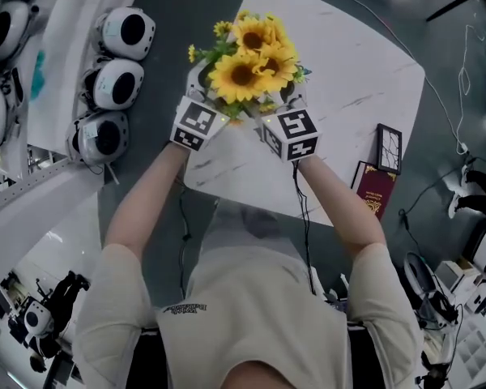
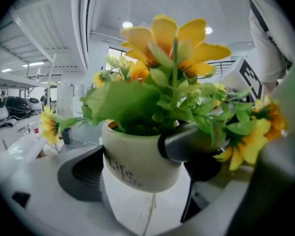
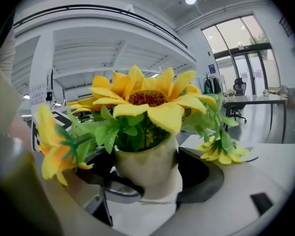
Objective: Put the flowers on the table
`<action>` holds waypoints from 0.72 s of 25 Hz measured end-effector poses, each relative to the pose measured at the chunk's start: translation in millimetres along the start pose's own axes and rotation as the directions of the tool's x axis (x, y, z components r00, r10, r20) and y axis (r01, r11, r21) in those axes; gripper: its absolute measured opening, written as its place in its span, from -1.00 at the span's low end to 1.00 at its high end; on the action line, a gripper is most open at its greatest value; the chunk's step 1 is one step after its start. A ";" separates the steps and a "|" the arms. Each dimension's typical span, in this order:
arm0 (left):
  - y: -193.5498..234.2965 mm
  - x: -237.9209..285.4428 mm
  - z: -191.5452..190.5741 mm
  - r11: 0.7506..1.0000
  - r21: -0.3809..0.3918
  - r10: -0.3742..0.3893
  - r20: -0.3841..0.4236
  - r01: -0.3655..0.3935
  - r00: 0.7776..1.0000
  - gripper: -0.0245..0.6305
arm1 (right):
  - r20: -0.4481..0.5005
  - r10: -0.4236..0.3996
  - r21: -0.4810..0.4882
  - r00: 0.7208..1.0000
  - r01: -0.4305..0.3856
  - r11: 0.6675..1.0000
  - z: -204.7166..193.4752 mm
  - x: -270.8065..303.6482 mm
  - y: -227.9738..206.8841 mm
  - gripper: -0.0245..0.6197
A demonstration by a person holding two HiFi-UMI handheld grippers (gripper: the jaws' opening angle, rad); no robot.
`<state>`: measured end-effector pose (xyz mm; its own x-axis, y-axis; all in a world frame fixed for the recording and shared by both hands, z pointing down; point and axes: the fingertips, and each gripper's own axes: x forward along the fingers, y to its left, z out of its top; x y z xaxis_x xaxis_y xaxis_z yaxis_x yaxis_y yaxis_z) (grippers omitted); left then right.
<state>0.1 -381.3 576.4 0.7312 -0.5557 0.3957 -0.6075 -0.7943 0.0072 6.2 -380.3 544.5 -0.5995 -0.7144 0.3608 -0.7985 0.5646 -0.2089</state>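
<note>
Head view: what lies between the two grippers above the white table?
A white pot of sunflowers; the left gripper and right gripper each clamp it from opposite sides, seen in the head view and both gripper views.

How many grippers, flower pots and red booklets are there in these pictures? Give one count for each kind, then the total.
Grippers: 2, left gripper and right gripper
Pot: 1
Red booklet: 1
Total: 4

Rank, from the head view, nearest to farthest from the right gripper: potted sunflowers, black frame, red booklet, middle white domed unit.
1. Potted sunflowers, held in the right gripper.
2. Black frame and red booklet, off to the right: too close to call.
3. Middle white domed unit, far left.
</note>
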 end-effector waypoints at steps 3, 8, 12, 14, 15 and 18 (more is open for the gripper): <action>5.0 10.5 -18.8 1.000 0.000 -0.002 -0.023 0.002 1.000 0.55 | -0.012 0.003 0.005 1.000 -0.003 1.000 -16.8 12.3 -6.8 0.37; 9.4 21.3 -41.7 1.000 -0.005 0.001 -0.059 -0.001 0.998 0.55 | -0.018 0.019 0.035 1.000 -0.018 0.999 -38.0 25.6 -13.8 0.37; 11.6 26.0 -56.3 1.000 0.028 0.012 -0.098 -0.009 0.995 0.55 | -0.027 0.022 0.038 0.999 -0.021 0.999 -51.3 33.1 -15.9 0.37; 11.0 28.2 -63.2 0.999 0.043 0.015 -0.118 -0.010 0.993 0.55 | -0.031 0.024 0.040 0.999 -0.023 0.999 -57.7 35.2 -16.8 0.37; 10.7 29.2 -66.1 0.999 0.043 0.015 -0.124 -0.009 0.992 0.55 | -0.032 0.025 0.042 0.999 -0.024 0.999 -60.3 36.0 -17.5 0.37; 10.2 32.8 -74.8 0.999 0.035 0.013 -0.138 -0.008 0.990 0.55 | -0.038 0.029 0.057 0.999 -0.027 0.998 -69.4 39.2 -19.9 0.37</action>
<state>-5.3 -389.3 658.1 0.6733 -0.5267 0.5189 -0.6022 -0.7978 -0.0285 2.4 -390.9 625.9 -0.6198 -0.6816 0.3890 -0.7841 0.5589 -0.2700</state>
